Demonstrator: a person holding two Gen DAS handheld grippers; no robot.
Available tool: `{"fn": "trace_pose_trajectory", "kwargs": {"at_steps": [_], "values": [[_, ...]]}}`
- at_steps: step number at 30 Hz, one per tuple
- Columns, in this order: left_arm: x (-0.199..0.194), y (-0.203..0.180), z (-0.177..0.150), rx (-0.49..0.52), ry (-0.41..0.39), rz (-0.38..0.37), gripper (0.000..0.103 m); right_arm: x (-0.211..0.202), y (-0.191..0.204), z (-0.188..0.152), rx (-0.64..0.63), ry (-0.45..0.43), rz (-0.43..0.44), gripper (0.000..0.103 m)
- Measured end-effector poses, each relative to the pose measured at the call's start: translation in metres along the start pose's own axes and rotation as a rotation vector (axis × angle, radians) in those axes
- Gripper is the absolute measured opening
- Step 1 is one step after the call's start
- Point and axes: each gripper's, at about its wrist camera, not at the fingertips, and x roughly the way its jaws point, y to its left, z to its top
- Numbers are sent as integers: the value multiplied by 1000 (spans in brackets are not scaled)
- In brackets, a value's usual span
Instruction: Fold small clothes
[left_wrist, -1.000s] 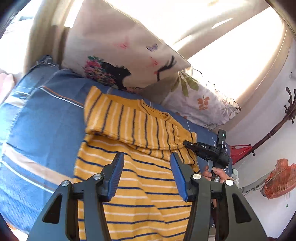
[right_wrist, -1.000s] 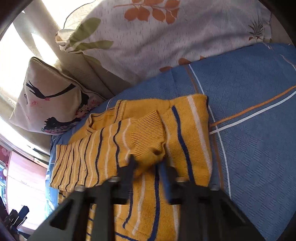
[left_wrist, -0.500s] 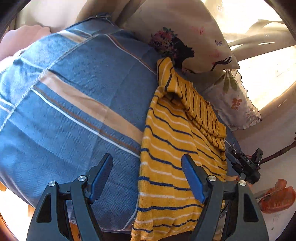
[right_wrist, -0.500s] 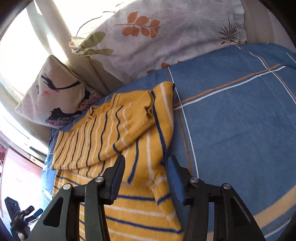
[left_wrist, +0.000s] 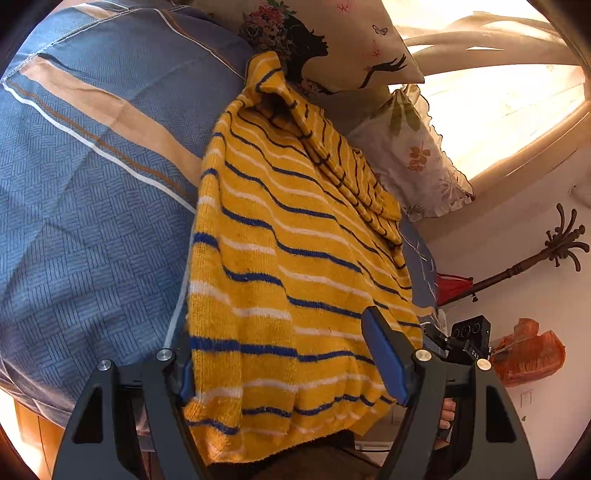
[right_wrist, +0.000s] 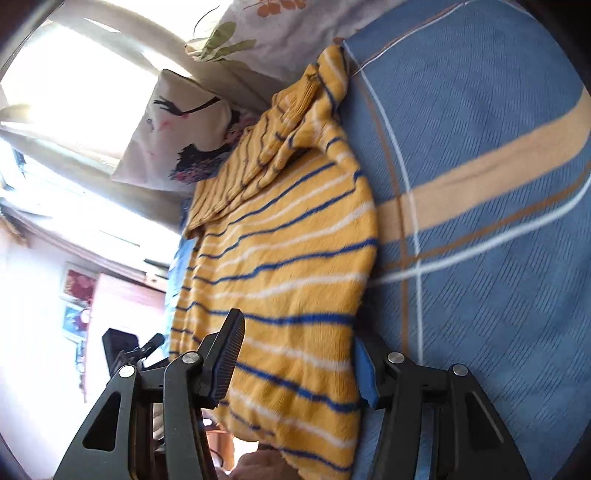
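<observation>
The yellow striped knit sweater (left_wrist: 295, 251) lies on the blue plaid bedspread (left_wrist: 92, 192), sleeves already folded across its chest near the silhouette-print cushion (left_wrist: 332, 40), its hem hanging over the bed's near edge. It looks soft, thick and floppy: light to lift, prone to sag and slide out of its fold, so the two hem corners seem the sensible places to pinch.

The left hand-held gripper (left_wrist: 295, 358) points downward over the hem on the sweater's left side, jaws spread with the knit lying between them, not pinched. The right hand-held gripper (right_wrist: 295, 365) sits at the hem's opposite corner; its jaws have just been opening wider, fabric between them but not clamped. Both look poised to take the hem and carry it toward the collar.
</observation>
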Motion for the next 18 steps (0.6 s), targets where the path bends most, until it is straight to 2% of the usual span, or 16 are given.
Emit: {"fn": "trace_pose_trajectory", "kwargs": {"at_steps": [2,5,10,15,17,18], "values": [[-3,1,-10,-8,4,-35,70,-2,5,-15,-36,15,20,59],[-7,0,-27,-8,8,-57,60,-5,8,-37,-43,38,118,59],[-11,3,-46,-13,24,-69,57,-4,9,-83,-44,93,178,60],[-7,2,-58,4,26,-48,57,20,3,-107,-49,149,103,60],[-5,0,-62,18,24,-25,57,25,3,-105,-43,132,98,60],[-4,-2,-64,24,18,-12,57,30,5,-103,-47,123,95,56]]}}
